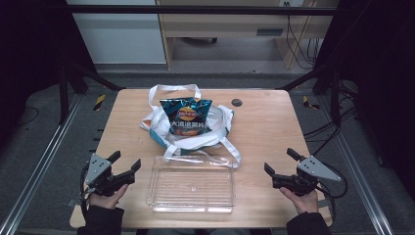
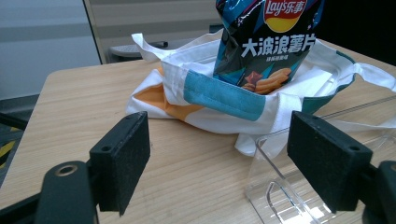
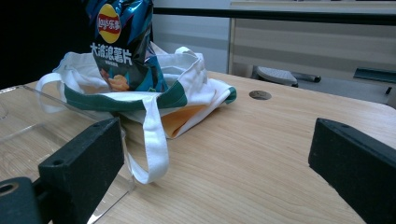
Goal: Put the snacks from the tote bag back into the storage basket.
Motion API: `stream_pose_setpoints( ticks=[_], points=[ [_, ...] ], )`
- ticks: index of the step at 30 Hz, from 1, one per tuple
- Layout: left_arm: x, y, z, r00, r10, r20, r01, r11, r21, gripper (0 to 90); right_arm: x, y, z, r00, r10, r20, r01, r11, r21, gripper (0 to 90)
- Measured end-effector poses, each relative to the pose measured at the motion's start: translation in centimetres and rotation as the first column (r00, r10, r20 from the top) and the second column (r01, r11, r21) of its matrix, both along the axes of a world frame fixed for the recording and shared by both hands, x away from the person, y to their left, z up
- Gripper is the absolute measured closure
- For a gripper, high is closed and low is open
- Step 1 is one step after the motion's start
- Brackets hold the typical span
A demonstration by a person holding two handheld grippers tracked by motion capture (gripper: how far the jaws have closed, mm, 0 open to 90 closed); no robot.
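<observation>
A dark blue bag of crisps (image 1: 186,116) (image 2: 266,42) (image 3: 122,44) stands upright inside a white tote bag (image 1: 215,129) (image 2: 210,93) (image 3: 187,88) with teal and orange panels, at the table's middle. A clear plastic tray (image 1: 192,185) (image 2: 299,191) (image 3: 28,116) lies empty in front of it, with one tote strap draped over its far edge. My left gripper (image 1: 125,164) (image 2: 219,163) is open at the tray's left, holding nothing. At the tray's right my right gripper (image 1: 280,161) (image 3: 215,172) is open and holds nothing.
The wooden table (image 1: 274,132) has a round grommet hole (image 1: 237,103) (image 3: 260,95) at the back right. Black frame struts (image 1: 313,73) rise at both rear corners. A desk and cables (image 1: 298,39) stand behind the table.
</observation>
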State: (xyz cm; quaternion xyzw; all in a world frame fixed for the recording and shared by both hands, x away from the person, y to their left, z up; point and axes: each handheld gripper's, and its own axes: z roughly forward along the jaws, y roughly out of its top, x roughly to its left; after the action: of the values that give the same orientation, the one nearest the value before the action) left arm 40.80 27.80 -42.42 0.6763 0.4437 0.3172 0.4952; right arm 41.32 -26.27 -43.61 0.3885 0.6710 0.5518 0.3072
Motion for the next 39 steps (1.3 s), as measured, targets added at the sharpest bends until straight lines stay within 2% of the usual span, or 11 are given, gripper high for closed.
stream_pose_setpoints(
  ticks=[10,19,26,39],
  points=[
    [0.2,-0.5,0.6,0.9998,-0.018,-0.002,0.018,0.9998,-0.012,21.7,0.0,0.1,0.0,1.0,0.0,-0.002,0.0,1.0,-0.007,3.8],
    [0.6,-0.8,1.8,0.9994,-0.026,0.023,0.027,0.9988,-0.041,22.3,0.1,0.4,0.0,0.9999,0.009,-0.005,-0.009,0.9998,-0.019,4.1],
    [1.4,-1.6,2.3,0.9989,-0.035,0.031,0.036,0.9989,-0.029,22.4,0.3,0.8,-0.1,0.9996,0.019,-0.019,-0.02,0.9995,-0.025,4.2],
    [3.0,-2.6,3.2,0.9983,-0.047,0.036,0.048,0.9984,-0.031,22.5,0.4,1.1,0.1,0.9995,0.03,-0.012,-0.03,0.9992,-0.025,4.1]
  ],
)
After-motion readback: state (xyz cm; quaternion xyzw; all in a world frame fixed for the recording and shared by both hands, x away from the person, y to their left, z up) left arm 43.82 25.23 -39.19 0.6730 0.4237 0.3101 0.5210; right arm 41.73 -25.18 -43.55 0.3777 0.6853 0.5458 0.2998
